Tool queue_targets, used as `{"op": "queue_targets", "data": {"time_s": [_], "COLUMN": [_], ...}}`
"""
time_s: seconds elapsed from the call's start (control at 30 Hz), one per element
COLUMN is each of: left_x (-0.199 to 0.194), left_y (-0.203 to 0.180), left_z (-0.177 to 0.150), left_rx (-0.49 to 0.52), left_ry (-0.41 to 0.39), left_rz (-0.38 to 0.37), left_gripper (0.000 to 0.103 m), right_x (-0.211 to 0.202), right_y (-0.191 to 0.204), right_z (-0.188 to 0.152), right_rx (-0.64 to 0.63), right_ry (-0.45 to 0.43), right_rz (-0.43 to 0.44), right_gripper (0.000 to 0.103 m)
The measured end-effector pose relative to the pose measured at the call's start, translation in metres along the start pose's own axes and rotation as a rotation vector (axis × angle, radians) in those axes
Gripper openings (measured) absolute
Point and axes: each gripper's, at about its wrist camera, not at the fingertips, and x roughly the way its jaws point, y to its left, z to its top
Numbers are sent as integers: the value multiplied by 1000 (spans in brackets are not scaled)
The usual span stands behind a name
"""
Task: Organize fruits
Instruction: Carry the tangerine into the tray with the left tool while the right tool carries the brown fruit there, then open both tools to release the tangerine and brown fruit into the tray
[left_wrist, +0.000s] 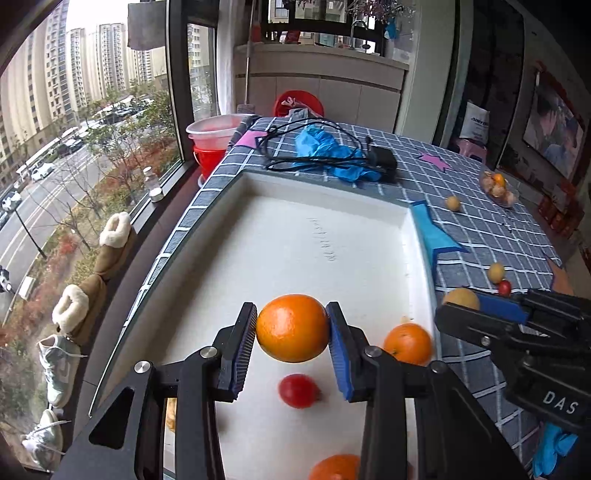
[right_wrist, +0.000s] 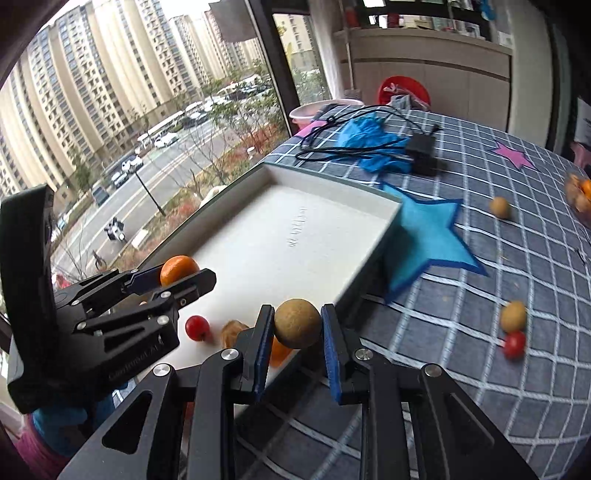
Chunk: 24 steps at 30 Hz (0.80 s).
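My left gripper (left_wrist: 292, 334) is shut on an orange (left_wrist: 292, 332) and holds it above the white foam tray (left_wrist: 332, 192). In the tray lie a red cherry tomato (left_wrist: 298, 390) and two more oranges (left_wrist: 408, 343). My right gripper (right_wrist: 297, 325) is shut on a round tan fruit (right_wrist: 297, 323) at the tray's right rim (right_wrist: 373, 254). In the left wrist view the right gripper (left_wrist: 458, 306) shows at the right with that fruit (left_wrist: 461, 298). In the right wrist view the left gripper (right_wrist: 177, 275) shows at the left with its orange (right_wrist: 178, 268).
On the checked tablecloth (right_wrist: 480, 369) lie loose tan fruits (right_wrist: 513, 315) (right_wrist: 499, 207), a red tomato (right_wrist: 514, 344), a blue star cutout (right_wrist: 424, 236), blue gloves (left_wrist: 325, 147), a black charger with cable (left_wrist: 382, 158) and a bowl of fruit (left_wrist: 498, 188). The window is at the left.
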Motion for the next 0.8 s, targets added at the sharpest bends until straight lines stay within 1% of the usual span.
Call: {"op": "queue_targets", "data": {"time_s": [0.23, 0.5, 0.57, 0.6, 0.63, 0.67, 0.7, 0.73, 0.77, 0.8], "left_x": [9, 16, 15, 15, 15, 14, 11, 9, 8, 6], "left_y": [13, 15, 14, 14, 13, 12, 11, 11, 11, 12], "left_z": [-4, -7, -8, -9, -9, -9, -10, -10, -9, -9], "left_rx": [-29, -34, -29, -24, -21, -15, -11, -9, -8, -6], "left_ry": [20, 36, 34, 33, 32, 25, 18, 4, -3, -8], "left_rz": [-8, -9, 0, 3, 5, 15, 22, 56, 68, 60], "left_gripper": [41, 42, 44, 47, 54, 59, 71, 72, 75, 81], "right_x": [21, 29, 29, 30, 30, 29, 28, 25, 23, 19], "right_y": [7, 10, 9, 8, 7, 7, 6, 4, 3, 3], "right_z": [8, 10, 10, 10, 11, 10, 11, 12, 13, 13], "right_rx": [-13, -21, -14, -12, -11, -10, -8, -5, 1, 7], "right_ry": [33, 56, 61, 61, 60, 59, 56, 41, 31, 29], "right_rz": [-22, -29, -26, -26, -27, -27, -25, -23, -1, -2], "right_gripper": [27, 27, 27, 27, 27, 27, 40, 52, 60, 85]}}
